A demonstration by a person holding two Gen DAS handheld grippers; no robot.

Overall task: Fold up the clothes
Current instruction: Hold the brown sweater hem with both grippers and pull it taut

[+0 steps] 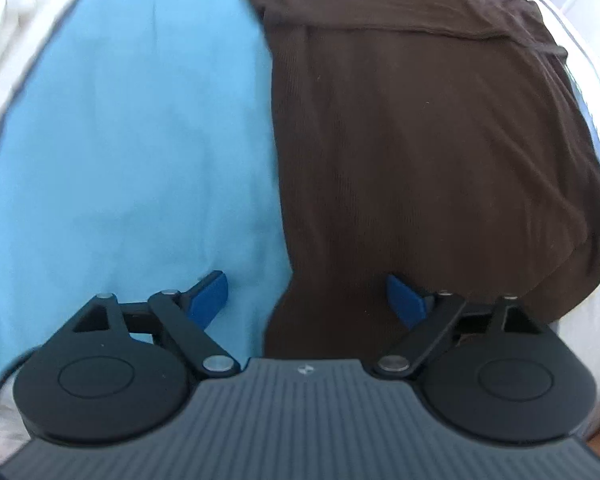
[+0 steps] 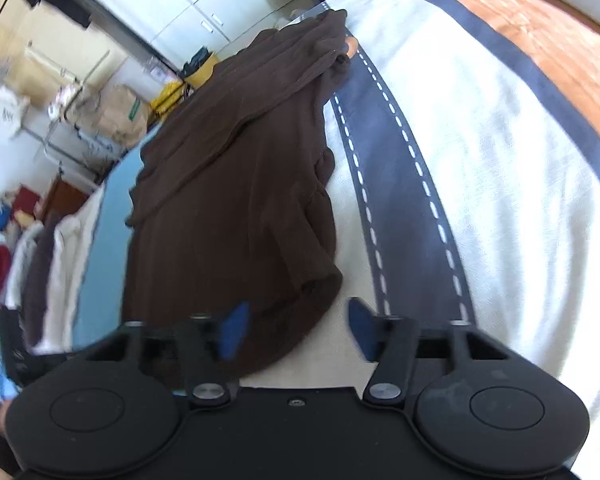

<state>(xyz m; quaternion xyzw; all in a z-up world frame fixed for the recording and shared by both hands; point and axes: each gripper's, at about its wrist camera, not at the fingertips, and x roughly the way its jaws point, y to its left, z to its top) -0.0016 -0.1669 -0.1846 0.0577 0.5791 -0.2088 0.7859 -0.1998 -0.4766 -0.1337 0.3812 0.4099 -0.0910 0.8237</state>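
Note:
A dark brown knit garment [image 1: 420, 152] lies roughly folded on the bed, its left edge resting on a light blue cloth [image 1: 132, 152]. My left gripper [image 1: 306, 300] is open and empty, its blue fingertips [image 1: 210, 298] straddling the garment's near left edge. In the right wrist view the same brown garment [image 2: 236, 184] stretches away from me. My right gripper [image 2: 298, 330] is open and empty over the garment's near right corner and the cream bedcover. The light blue cloth [image 2: 108, 240] shows to its left.
A cream bedcover [image 2: 500, 184] with a dark grey stitched band [image 2: 404, 200] and an orange border [image 2: 540, 40] fills the right. Cupboards, paper bags [image 2: 120, 116] and piled clothes [image 2: 4, 264] stand at the left and back.

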